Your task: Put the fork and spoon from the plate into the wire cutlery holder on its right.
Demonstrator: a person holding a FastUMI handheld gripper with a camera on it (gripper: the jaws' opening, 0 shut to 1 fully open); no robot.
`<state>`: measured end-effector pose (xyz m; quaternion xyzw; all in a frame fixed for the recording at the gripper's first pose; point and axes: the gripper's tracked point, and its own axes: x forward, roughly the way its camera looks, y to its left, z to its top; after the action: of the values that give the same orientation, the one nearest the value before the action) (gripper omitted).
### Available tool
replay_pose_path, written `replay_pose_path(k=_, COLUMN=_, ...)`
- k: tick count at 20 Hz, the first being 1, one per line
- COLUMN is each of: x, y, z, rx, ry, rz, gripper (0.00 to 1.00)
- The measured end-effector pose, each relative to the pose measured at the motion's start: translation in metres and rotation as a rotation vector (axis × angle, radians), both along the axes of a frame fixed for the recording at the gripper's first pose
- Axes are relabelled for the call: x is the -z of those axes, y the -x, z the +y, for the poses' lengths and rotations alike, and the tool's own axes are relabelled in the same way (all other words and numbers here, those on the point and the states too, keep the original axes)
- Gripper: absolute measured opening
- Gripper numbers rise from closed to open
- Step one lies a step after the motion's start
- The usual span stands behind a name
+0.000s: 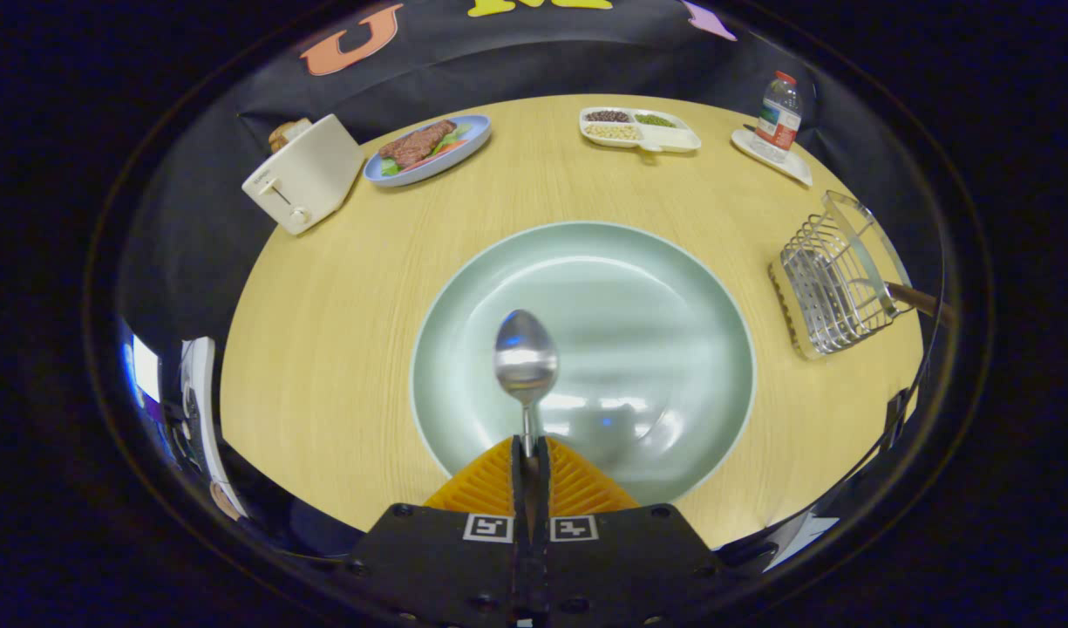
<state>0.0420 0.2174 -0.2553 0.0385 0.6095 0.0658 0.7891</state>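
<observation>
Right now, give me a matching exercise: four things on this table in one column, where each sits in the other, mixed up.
1. spoon
2. wire cutlery holder
3. toaster
4. bottle

A. right of the green plate
B. on a small white tray, far right
C. handle pinched in the shut jaws, bowl over the plate
D. far left, beside the steak plate

Pairs: 1-C, 2-A, 3-D, 4-B

The gripper (530, 453) points toward 12 o'clock, its two fingers (499, 488) pressed together, clamping the spoon (525, 358) by its handle, bowl forward.
</observation>
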Motion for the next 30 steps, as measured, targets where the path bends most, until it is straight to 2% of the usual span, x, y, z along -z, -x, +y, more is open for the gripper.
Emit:
replay_pose_path(k=5, x=-0.007, y=0.001, z=-0.007, rx=-0.009, ry=0.004, rz=-0.008, gripper=0.01)
replay_pose_path(k=15, x=-0.067, y=0.005, z=-0.045, rx=-0.007, ry=-0.027, rz=-0.075, gripper=0.01)
replay_pose_path(k=24, x=-0.139, y=-0.004, z=-0.134, rx=0.062, ry=0.0, rz=-0.167, gripper=0.01)
replay_pose_path(k=30, x=-0.157, y=-0.015, z=-0.194, rx=0.104, ry=0.05, rz=-0.171, gripper=0.01)
